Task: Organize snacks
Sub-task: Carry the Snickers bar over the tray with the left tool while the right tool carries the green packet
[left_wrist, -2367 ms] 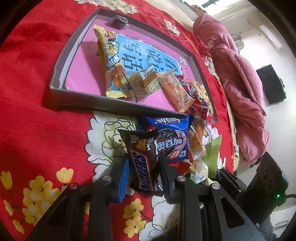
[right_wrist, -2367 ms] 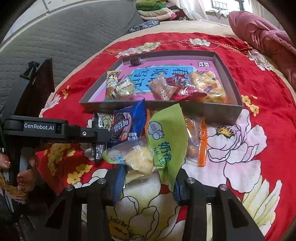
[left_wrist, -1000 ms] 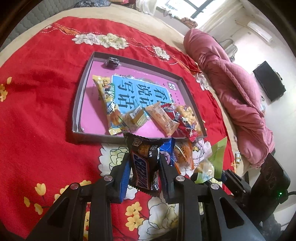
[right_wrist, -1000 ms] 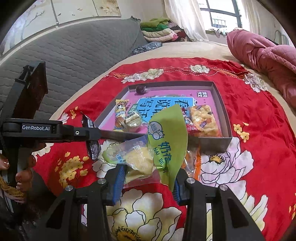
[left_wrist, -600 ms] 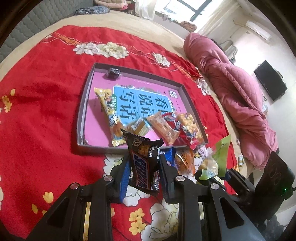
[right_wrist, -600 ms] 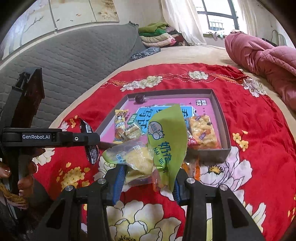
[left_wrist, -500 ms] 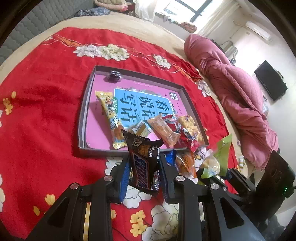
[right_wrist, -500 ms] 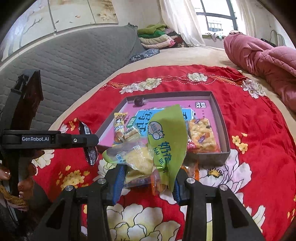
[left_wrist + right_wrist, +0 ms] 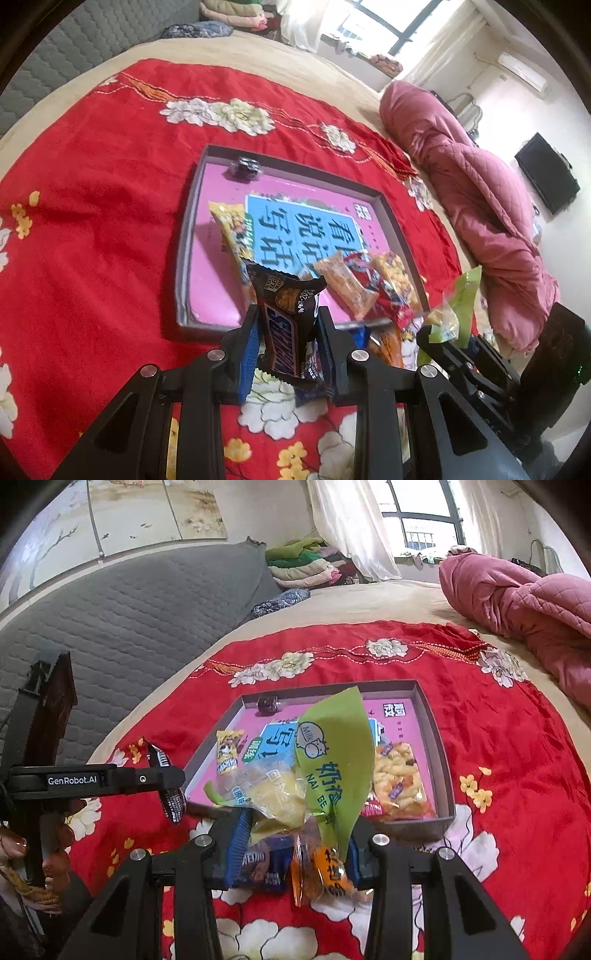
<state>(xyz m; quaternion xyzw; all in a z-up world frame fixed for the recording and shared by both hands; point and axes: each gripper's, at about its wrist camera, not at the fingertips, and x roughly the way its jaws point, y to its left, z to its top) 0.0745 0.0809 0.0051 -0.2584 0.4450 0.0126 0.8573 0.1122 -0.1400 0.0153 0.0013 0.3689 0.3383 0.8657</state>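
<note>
I hold two grippers over a bed spread with a red floral cloth (image 9: 92, 229). My left gripper (image 9: 286, 339) has its jaws closed narrow on one Snickers bar (image 9: 282, 332), which stands upright between the pads, above the near edge of the tray (image 9: 183, 258). My right gripper (image 9: 295, 843) has its jaws partly closed on one green milk-snack bag (image 9: 334, 764), its clear lower part showing yellow pieces, lifted off the cloth in front of the tray. The single grey-walled tray has a pink floor and a blue printed panel; in it I count five packets bunched toward the near side: a long yellow one (image 9: 231, 229), an orange one (image 9: 343, 282), a red one (image 9: 373, 291), a bag of puffed snacks (image 9: 399, 779) and one more small packet hidden mostly behind the bar. One dark wrapped sweet (image 9: 245, 168) sits alone at the far wall. On the cloth below my right jaws lie two more: a blue packet (image 9: 264, 864) and an orange packet (image 9: 325, 871).
</note>
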